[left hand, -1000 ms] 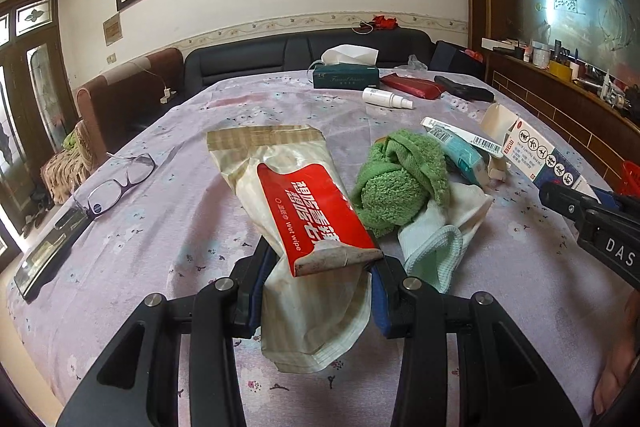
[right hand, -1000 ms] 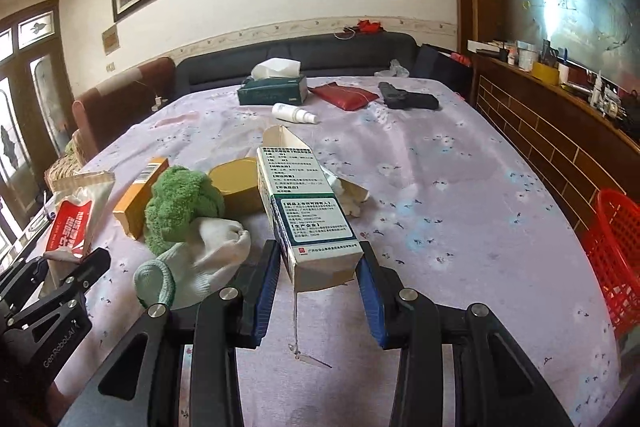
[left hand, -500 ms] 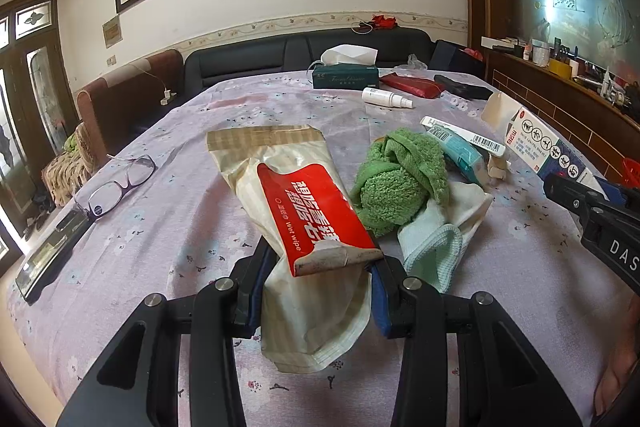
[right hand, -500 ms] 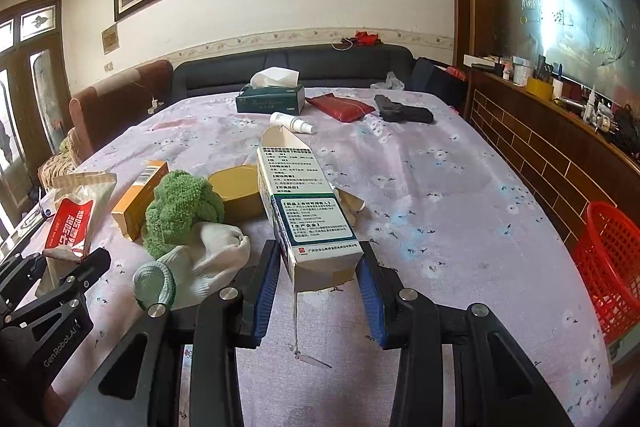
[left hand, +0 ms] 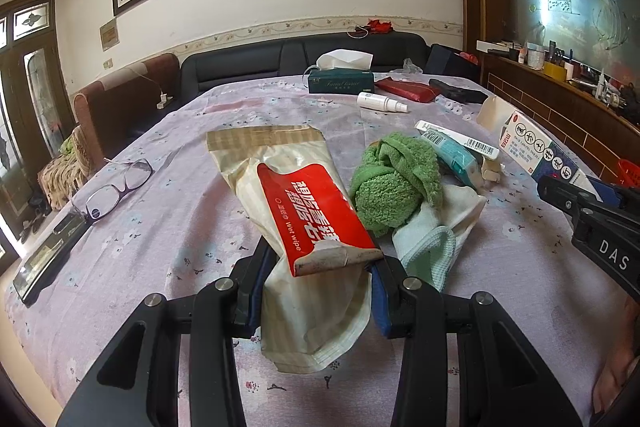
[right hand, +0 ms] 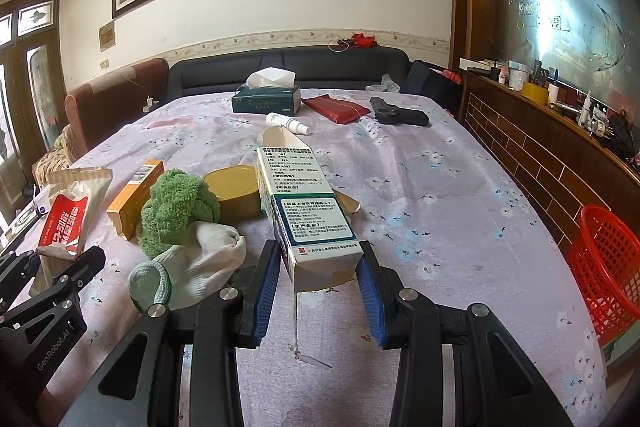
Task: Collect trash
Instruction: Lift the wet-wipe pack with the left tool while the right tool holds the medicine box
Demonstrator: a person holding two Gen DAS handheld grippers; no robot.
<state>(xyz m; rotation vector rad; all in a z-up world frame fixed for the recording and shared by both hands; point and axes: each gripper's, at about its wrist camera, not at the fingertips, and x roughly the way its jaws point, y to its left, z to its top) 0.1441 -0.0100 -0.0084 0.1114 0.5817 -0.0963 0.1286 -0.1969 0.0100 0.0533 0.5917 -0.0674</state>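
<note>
My left gripper (left hand: 316,287) is shut on an empty wet wipe packet (left hand: 296,203), cream with a red label, held over the purple flowered table (left hand: 160,227). The packet also shows in the right wrist view (right hand: 68,215). My right gripper (right hand: 316,291) is shut on an opened white and green medicine box (right hand: 308,219), held above the table. That box shows at the right of the left wrist view (left hand: 540,155). A red mesh basket (right hand: 604,267) stands beside the table's right edge.
A green towel ball (right hand: 176,211) and white sock (right hand: 204,267) lie between the grippers. An orange box (right hand: 134,199), a yellow tin (right hand: 236,191), a teal box (left hand: 456,155), glasses (left hand: 116,191), a tissue box (right hand: 266,99), a spray bottle (right hand: 288,123), a red pouch (right hand: 336,107) and a black item (right hand: 400,115) lie on the table.
The right gripper has risen slightly with the medicine box and shifted a little to the right. The left gripper holds the packet nearly still.
</note>
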